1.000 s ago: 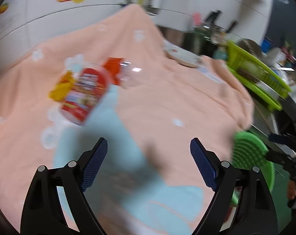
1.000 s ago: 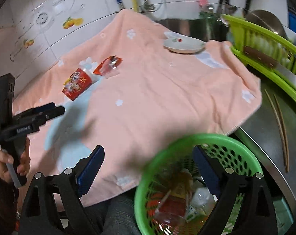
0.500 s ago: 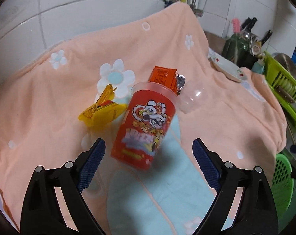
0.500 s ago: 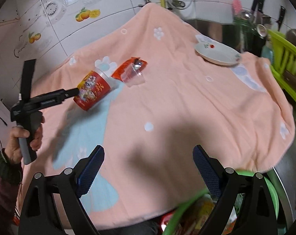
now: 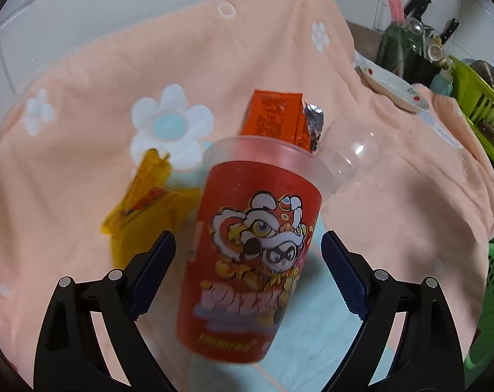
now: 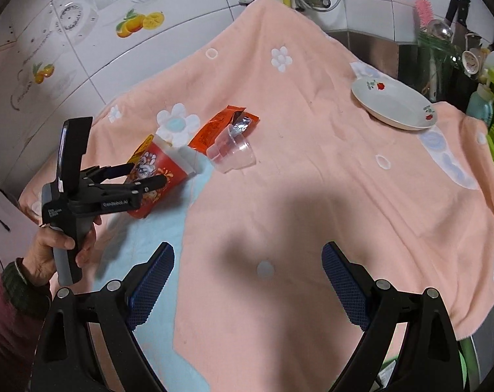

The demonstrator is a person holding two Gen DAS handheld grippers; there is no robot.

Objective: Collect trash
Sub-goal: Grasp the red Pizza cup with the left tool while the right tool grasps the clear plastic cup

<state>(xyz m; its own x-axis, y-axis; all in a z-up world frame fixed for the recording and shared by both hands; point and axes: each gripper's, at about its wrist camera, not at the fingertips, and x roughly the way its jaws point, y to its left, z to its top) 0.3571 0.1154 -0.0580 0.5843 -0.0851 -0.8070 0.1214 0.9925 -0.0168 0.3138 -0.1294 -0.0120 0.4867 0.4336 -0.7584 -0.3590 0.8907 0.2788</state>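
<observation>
A red printed plastic cup [image 5: 250, 254] lies on its side on the peach towel [image 5: 394, 215]. My left gripper [image 5: 247, 276] is open, its jaws on either side of the cup with gaps showing. The cup also shows in the right wrist view [image 6: 158, 173], with the left gripper [image 6: 132, 176] around it. A yellow wrapper [image 5: 149, 202], an orange wrapper [image 5: 276, 117] and a clear small cup [image 5: 351, 156] lie close by. My right gripper [image 6: 247, 281] is open and empty above the towel's near part.
A white plate [image 6: 394, 104] sits at the towel's far right. A green basket [image 5: 488, 310] is at the right edge, below the towel. A green dish rack [image 5: 482, 104] and a utensil holder [image 6: 439, 55] stand at the back right. Tiled wall behind.
My left gripper has moved in on the red cup until its jaws flank it. My right gripper has risen away from the green basket, which has dropped out of its view.
</observation>
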